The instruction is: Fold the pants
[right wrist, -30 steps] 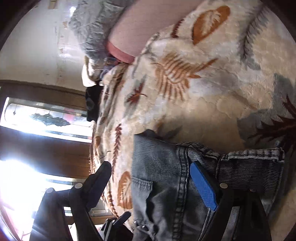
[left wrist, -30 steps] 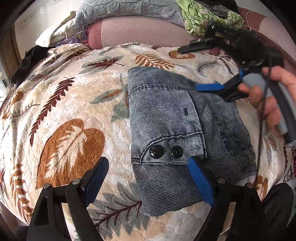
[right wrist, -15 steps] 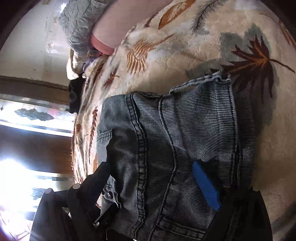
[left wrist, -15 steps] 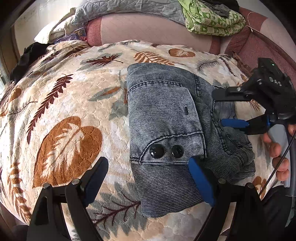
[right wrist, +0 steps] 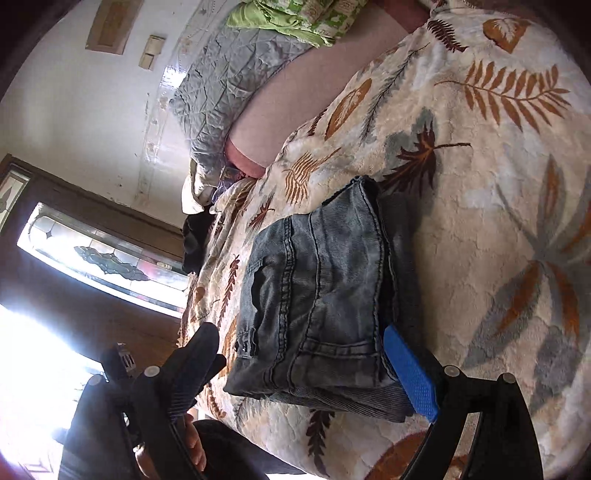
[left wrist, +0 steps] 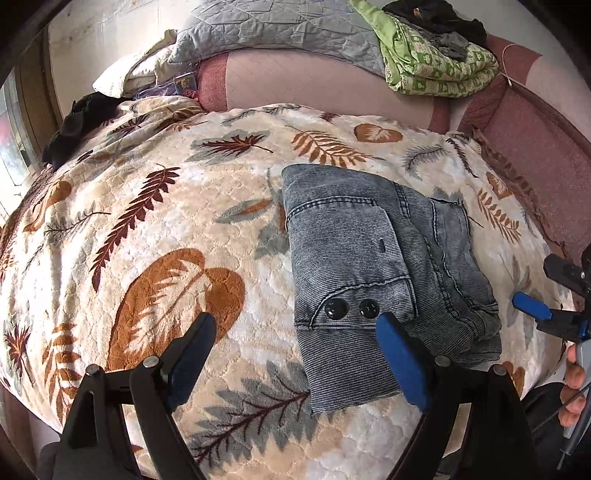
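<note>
Folded grey-blue denim pants point(left wrist: 380, 266) lie in a compact stack on the leaf-patterned blanket point(left wrist: 147, 221), two black buttons facing up. My left gripper point(left wrist: 295, 354) hovers open over the near edge of the pants, with only its blue right pad point(left wrist: 399, 362) in front of the cloth and nothing gripped. My right gripper point(left wrist: 539, 286) is at the right edge of that view, held by a hand, open and apart from the pants. In the right wrist view the right gripper point(right wrist: 303, 363) stands open just short of the pants point(right wrist: 321, 295), empty.
At the back a grey quilt point(left wrist: 280, 33) and a green patterned blanket point(left wrist: 436, 62) lie on a pink headboard cushion point(left wrist: 325, 85). A black garment point(left wrist: 77, 122) sits at the far left corner. A bright window point(right wrist: 103, 258) lies beyond the bed.
The right gripper has swung from the far side of the pants round to their right, near the bed's edge. The left gripper lifted slightly. The pants have not moved.
</note>
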{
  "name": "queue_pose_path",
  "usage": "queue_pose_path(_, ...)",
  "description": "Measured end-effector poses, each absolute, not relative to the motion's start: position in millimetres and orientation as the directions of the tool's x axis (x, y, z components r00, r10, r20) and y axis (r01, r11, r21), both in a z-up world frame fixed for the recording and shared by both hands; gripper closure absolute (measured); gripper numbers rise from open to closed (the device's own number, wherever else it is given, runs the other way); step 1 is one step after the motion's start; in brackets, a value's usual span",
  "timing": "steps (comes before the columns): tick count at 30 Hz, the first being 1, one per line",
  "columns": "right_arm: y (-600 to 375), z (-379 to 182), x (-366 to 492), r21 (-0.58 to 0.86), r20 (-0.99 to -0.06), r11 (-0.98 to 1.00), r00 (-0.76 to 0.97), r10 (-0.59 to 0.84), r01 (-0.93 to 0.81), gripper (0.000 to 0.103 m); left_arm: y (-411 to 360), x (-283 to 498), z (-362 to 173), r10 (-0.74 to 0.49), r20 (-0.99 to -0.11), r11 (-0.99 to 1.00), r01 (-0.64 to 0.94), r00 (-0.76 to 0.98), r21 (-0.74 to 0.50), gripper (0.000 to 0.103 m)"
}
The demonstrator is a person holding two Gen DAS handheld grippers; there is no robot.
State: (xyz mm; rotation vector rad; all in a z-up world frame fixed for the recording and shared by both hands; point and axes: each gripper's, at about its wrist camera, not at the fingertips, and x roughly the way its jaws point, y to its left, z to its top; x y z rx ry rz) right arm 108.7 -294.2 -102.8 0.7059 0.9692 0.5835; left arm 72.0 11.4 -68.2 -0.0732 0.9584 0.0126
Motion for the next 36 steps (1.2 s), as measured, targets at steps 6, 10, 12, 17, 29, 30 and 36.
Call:
queue_pose_path(6, -275.5, -101.1, 84.2, 0.598, -0.604, 0.769, 0.503, 0.618, -0.227, 0.01, 4.5, 67.1, -72.7, -0.018, -0.823, 0.999, -0.025, 0.568, -0.039, 0.014)
queue_pose_path(10, -277.1, -98.7, 86.5, 0.612, -0.597, 0.754, 0.486, 0.638, -0.239, 0.01, 5.0, 66.5, -70.3, -0.04, -0.818, 0.998, -0.016, 0.574, -0.06, 0.014)
queue_pose_path(12, -284.9, -104.2, 95.3, 0.651, -0.599, 0.732, 0.456, 0.658, -0.2, 0.01, 9.3, 69.0, -69.8, -0.064, -0.82, 0.996, -0.01, 0.569, -0.085, 0.014)
queue_pose_path(17, -305.3, -112.8, 134.4, 0.731, -0.598, 0.673, 0.369, 0.712, -0.113, 0.01, 41.8, 88.4, -76.3, -0.228, -0.829, 0.956, -0.043, 0.511, -0.289, 0.014)
queue_pose_path(29, -299.0, -156.4, 206.0, 0.743, -0.663, 0.668, 0.199, 0.722, 0.054, 0.01, 68.7, 155.8, -129.9, -0.573, -0.743, 0.754, -0.133, 0.345, -0.643, 0.015)
queue_pose_path(30, -297.6, -154.9, 207.3, 0.746, -0.658, 0.663, 0.205, 0.724, 0.052, 0.009, 64.6, 157.2, -130.5, -0.584, -0.736, 0.751, -0.117, 0.343, -0.65, 0.015)
queue_pose_path(36, -259.8, -148.5, 208.1, 0.613, -0.775, 0.788, 0.152, 0.613, -0.054, 0.064, 37.9, 163.0, -126.8, -0.515, -0.794, 0.824, -0.068, 0.324, -0.562, 0.055)
